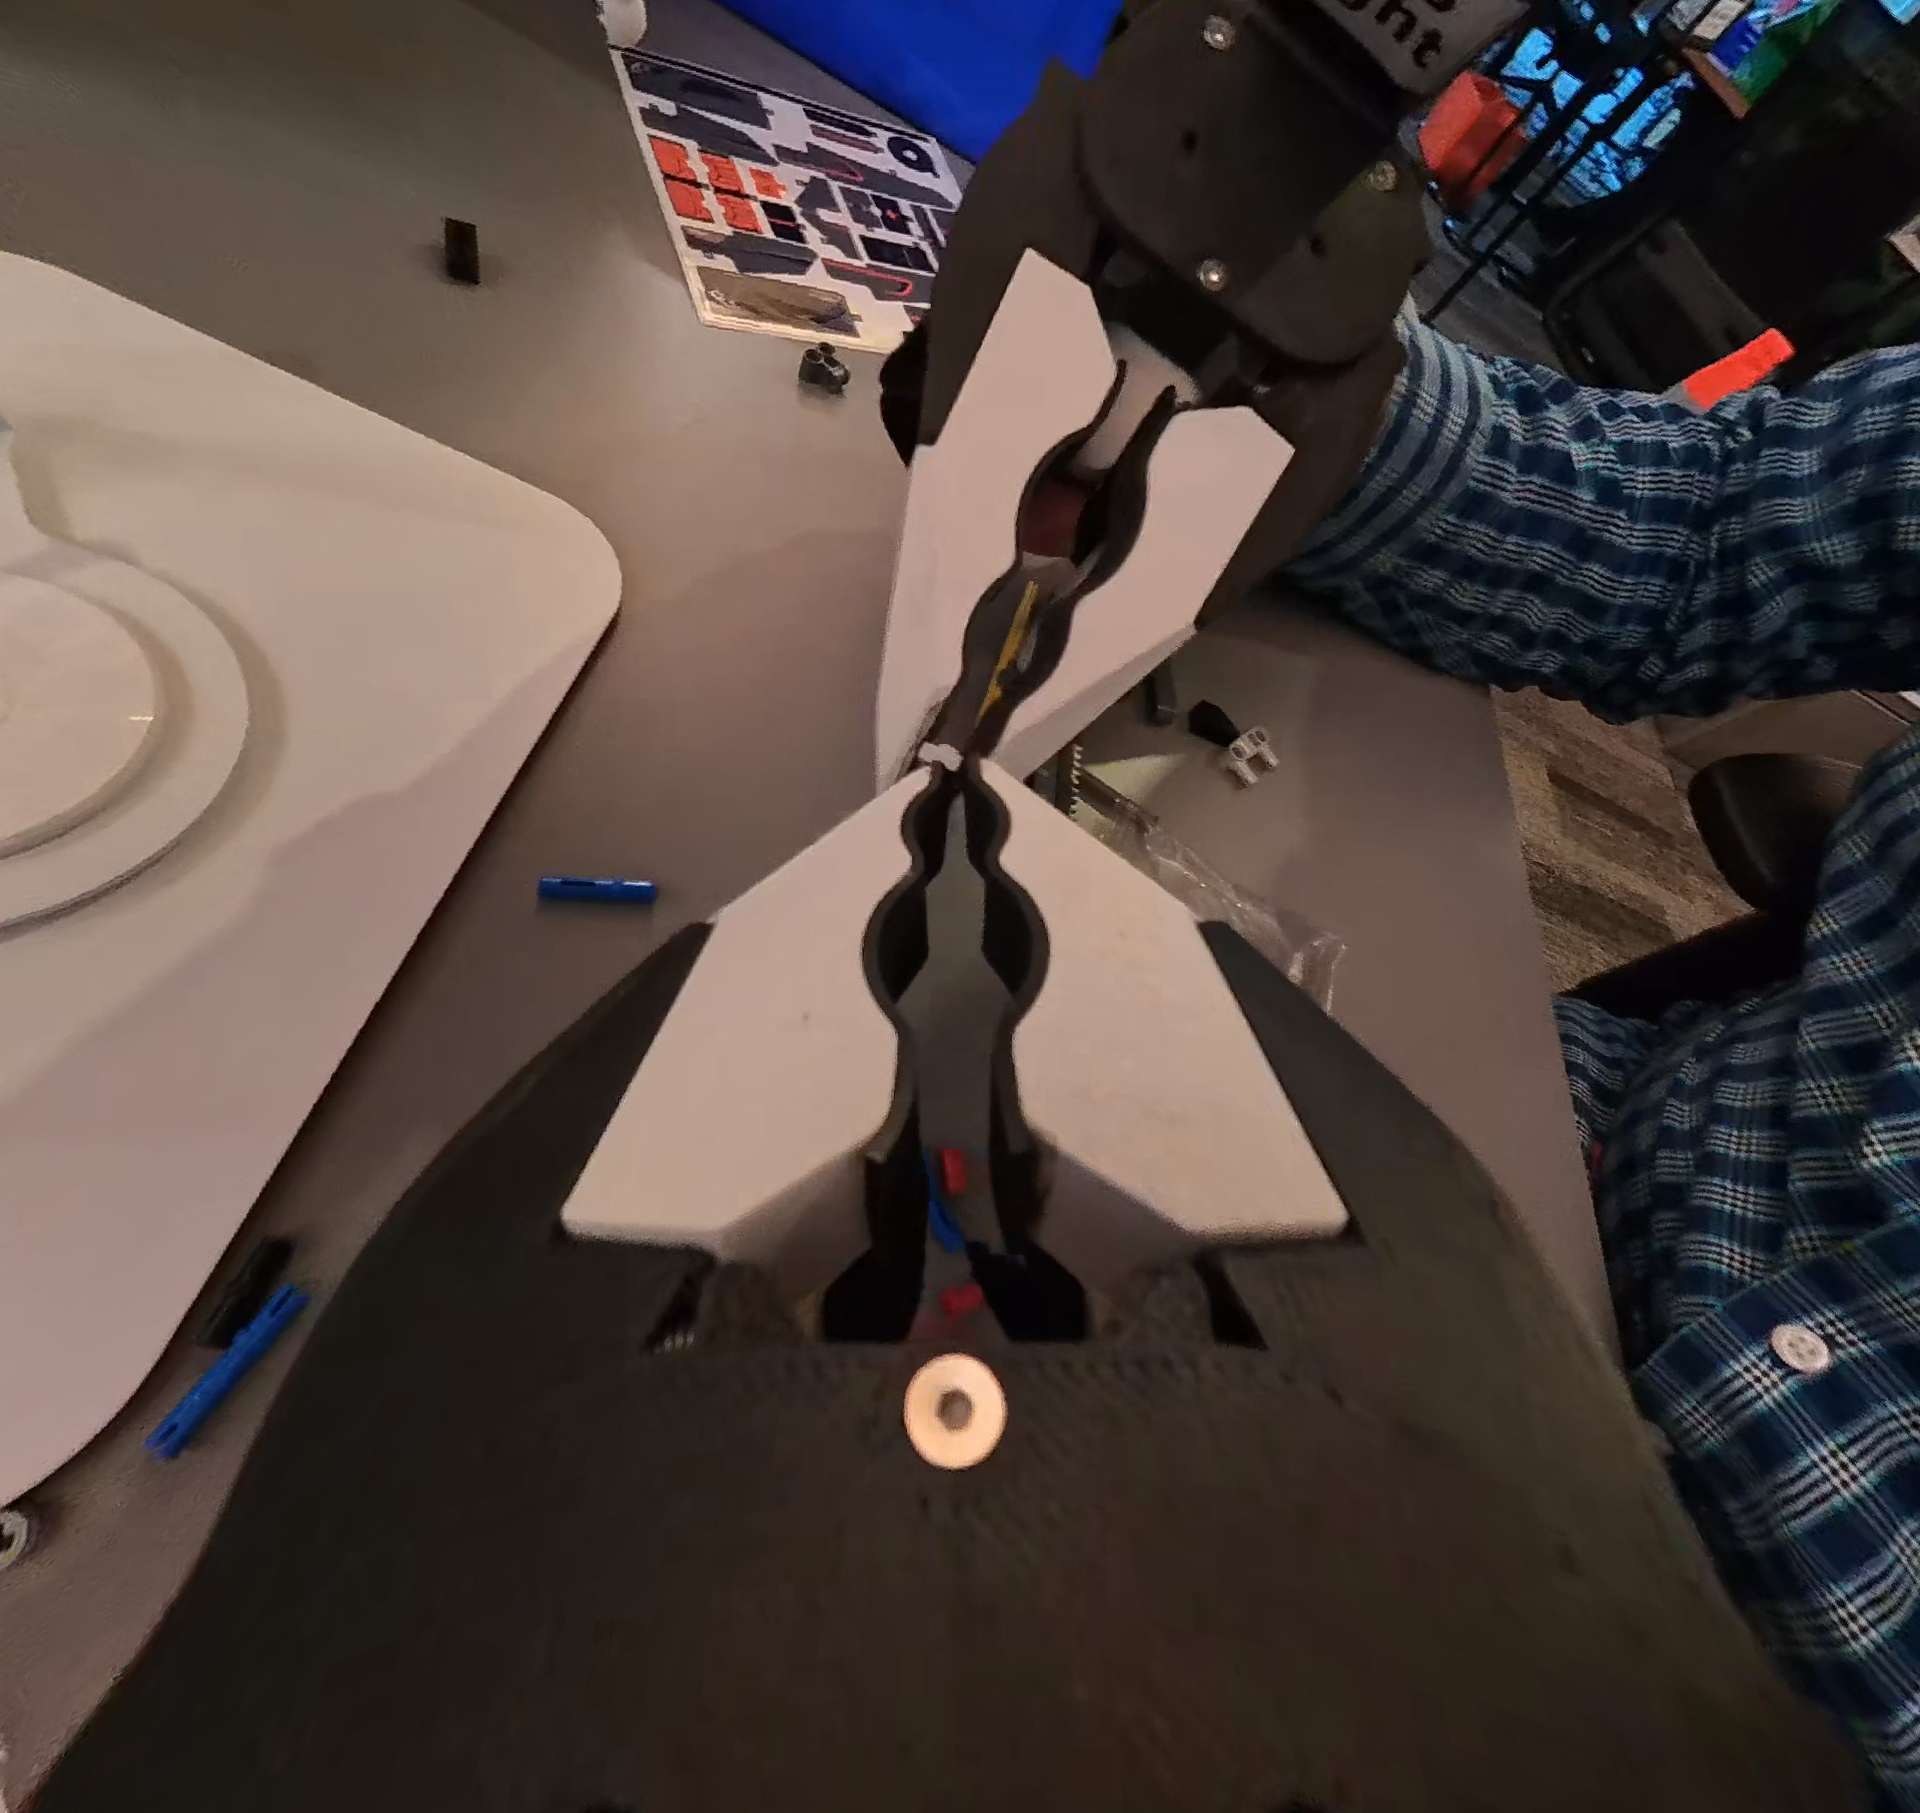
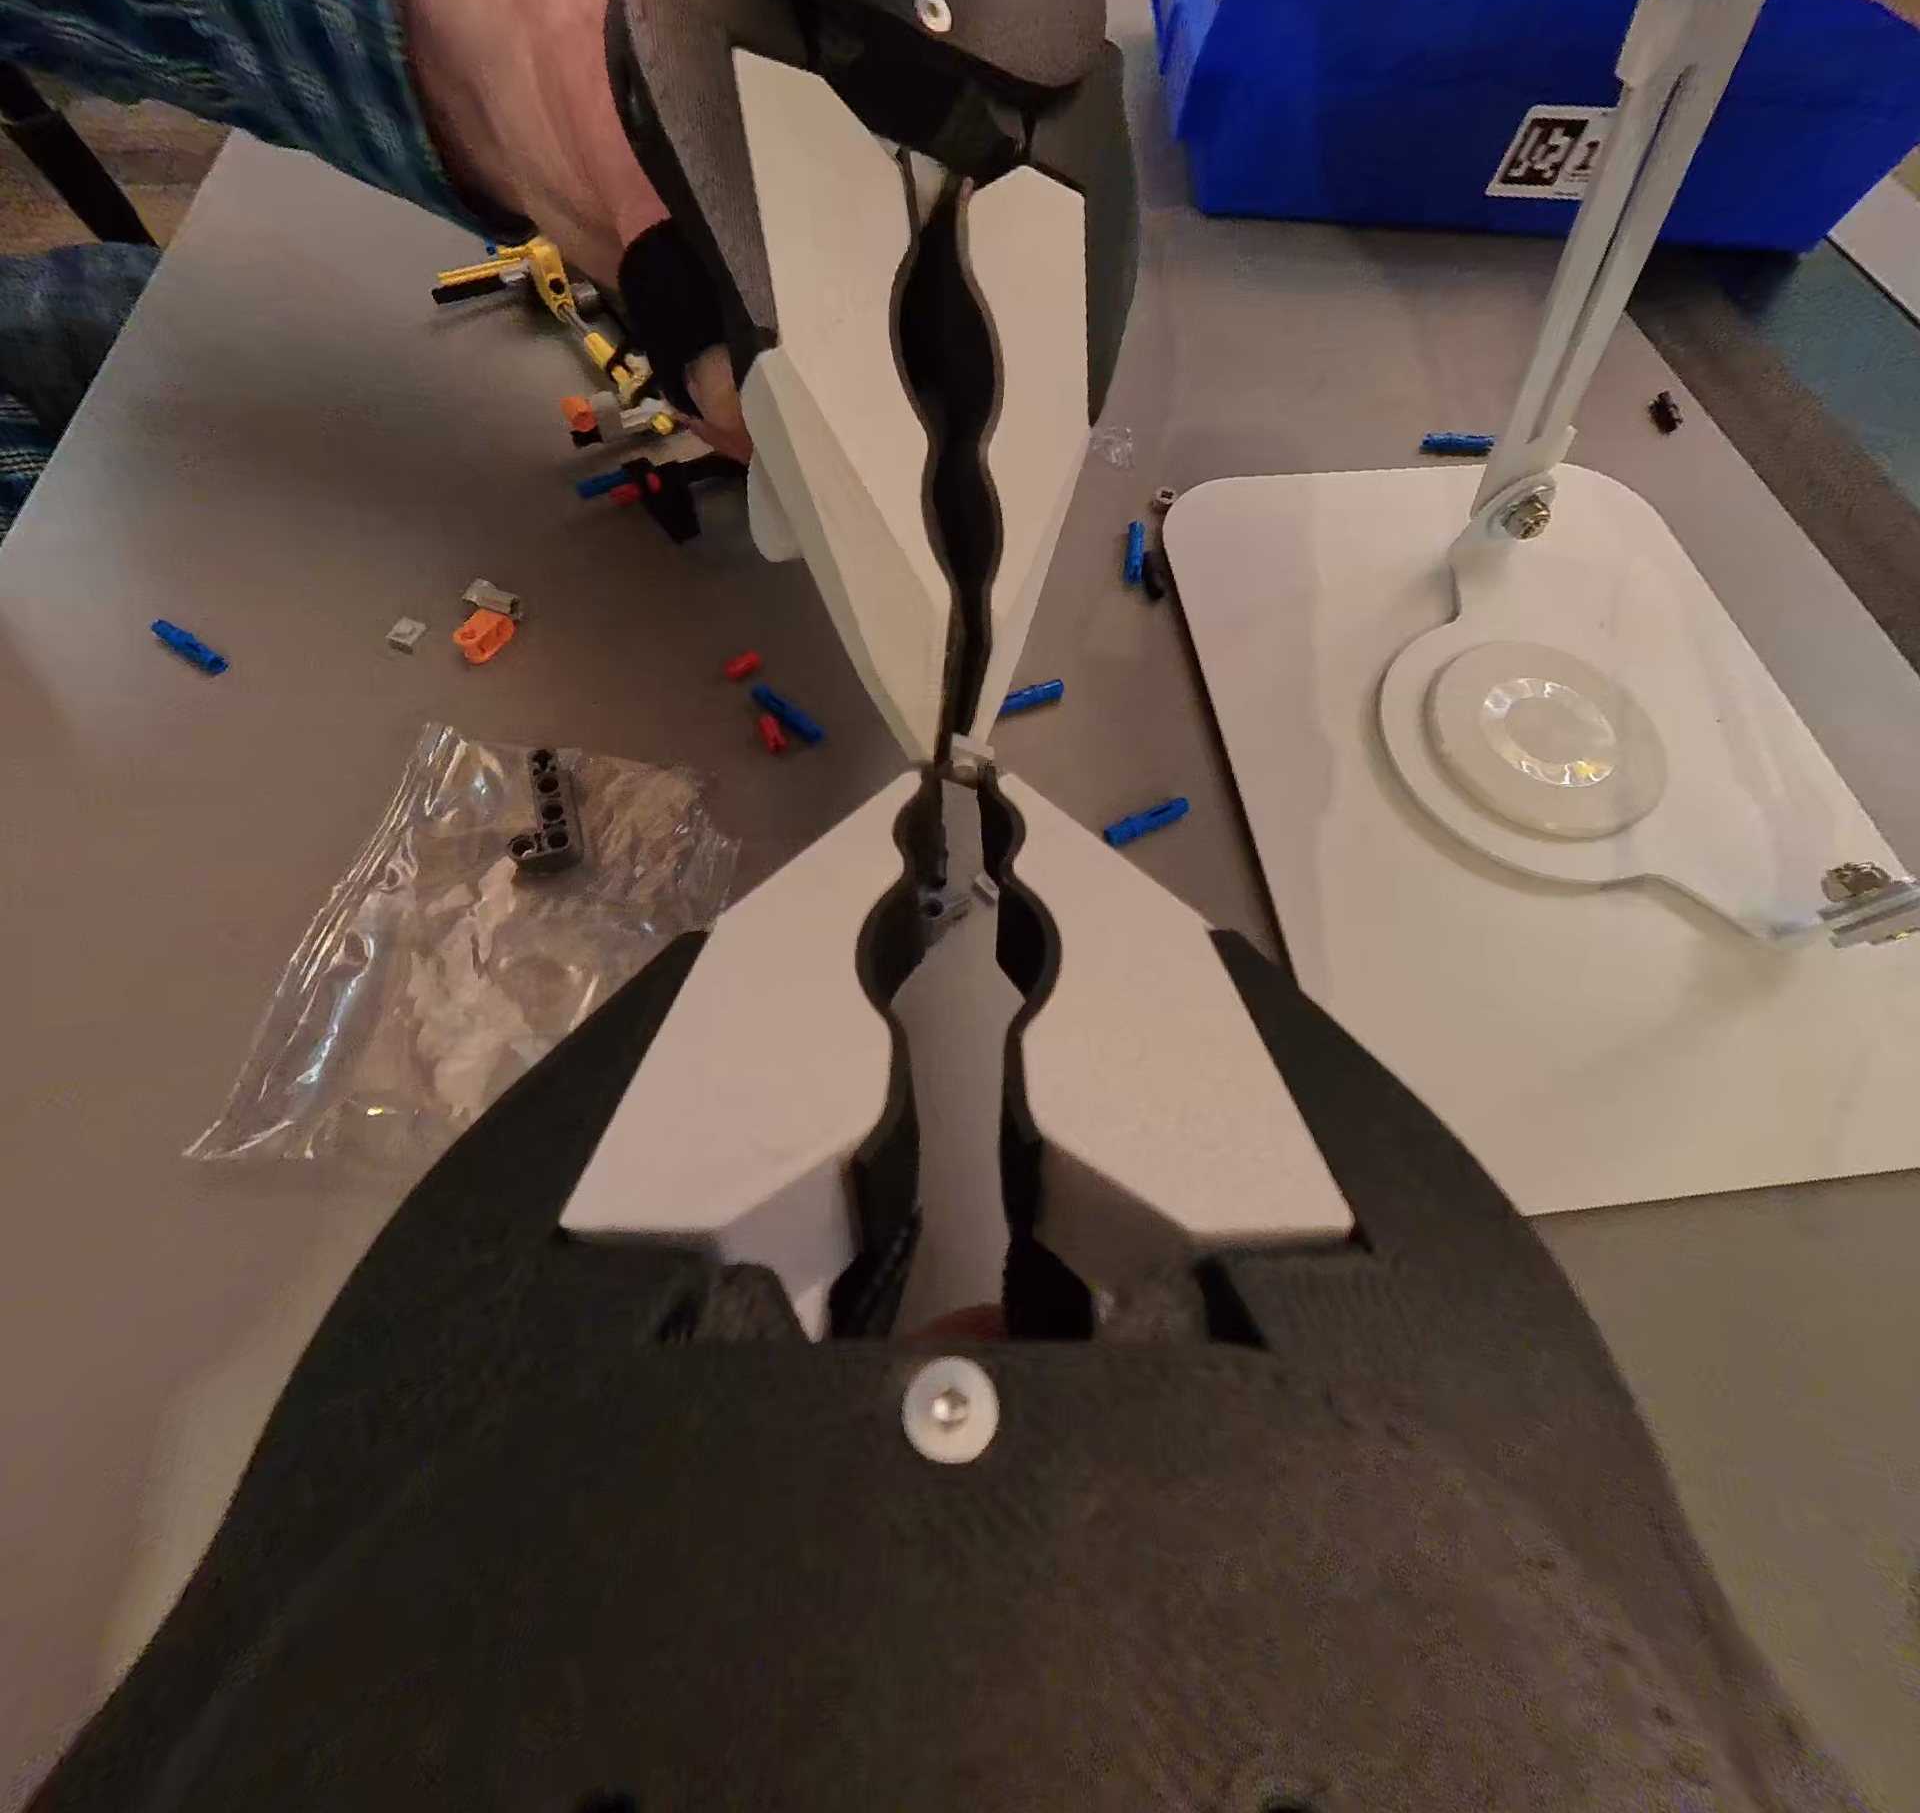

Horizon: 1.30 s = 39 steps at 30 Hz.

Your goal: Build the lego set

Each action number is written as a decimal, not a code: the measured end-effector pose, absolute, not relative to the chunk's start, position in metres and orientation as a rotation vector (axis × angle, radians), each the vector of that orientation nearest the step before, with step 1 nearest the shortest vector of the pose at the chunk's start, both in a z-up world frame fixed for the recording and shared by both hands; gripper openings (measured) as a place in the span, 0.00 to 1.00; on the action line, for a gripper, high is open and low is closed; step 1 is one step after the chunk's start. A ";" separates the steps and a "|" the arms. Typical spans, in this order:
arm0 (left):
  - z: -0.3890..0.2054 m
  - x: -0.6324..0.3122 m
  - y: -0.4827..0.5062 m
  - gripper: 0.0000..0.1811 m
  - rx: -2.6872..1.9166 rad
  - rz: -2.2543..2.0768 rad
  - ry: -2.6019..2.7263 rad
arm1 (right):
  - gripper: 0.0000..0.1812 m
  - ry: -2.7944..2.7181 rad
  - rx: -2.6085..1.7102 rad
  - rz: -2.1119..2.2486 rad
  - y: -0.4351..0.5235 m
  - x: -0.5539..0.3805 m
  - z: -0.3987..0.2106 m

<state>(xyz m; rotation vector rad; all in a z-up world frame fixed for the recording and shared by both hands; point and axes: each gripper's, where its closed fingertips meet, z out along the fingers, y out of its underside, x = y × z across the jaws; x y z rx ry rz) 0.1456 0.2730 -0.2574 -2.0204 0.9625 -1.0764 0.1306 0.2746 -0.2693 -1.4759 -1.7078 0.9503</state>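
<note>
My left gripper [image 1: 948, 784] and my right gripper [image 2: 954, 784] meet tip to tip above the grey table. A small white lego piece [image 1: 941, 753] sits pinched where the tips meet; it also shows in the right wrist view [image 2: 968, 755]. Both pairs of jaws stand nearly closed on it. The right gripper [image 1: 961, 740] comes down from the top of the left wrist view, and the left gripper [image 2: 951, 750] does the same in the right wrist view. A partly built yellow and black lego assembly [image 2: 582, 340] lies on the table behind the left gripper.
Loose blue pins [image 2: 1143, 821], red pins [image 2: 742, 664] and an orange connector [image 2: 483, 636] lie scattered about. A plastic bag [image 2: 436, 953] holds a dark grey L-beam [image 2: 545, 818]. A white stand base [image 2: 1558, 1036] is at the right, with a blue bin [image 2: 1455, 49] behind. A sticker sheet [image 1: 790, 194] lies by the bin. The grippers are tip to tip, or close to it. Left tips and right tips are each some 15 centimeters from the orange connector [image 2: 483, 636].
</note>
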 end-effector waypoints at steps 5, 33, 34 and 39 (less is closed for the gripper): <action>-0.259 0.147 0.270 0.00 -2.024 -1.122 0.975 | 0.02 -1.718 -1.469 0.968 0.273 0.132 -0.269; -0.297 0.100 0.278 0.03 -2.189 -0.571 1.104 | 0.10 -1.787 -1.614 0.531 0.328 0.123 -0.300; -0.297 0.098 0.279 0.03 -2.192 -0.553 1.100 | 0.10 -1.791 -1.631 0.505 0.332 0.119 -0.304; -0.292 0.093 0.277 0.03 -2.184 -0.551 1.075 | 0.09 -1.795 -1.720 0.485 0.340 0.107 -0.320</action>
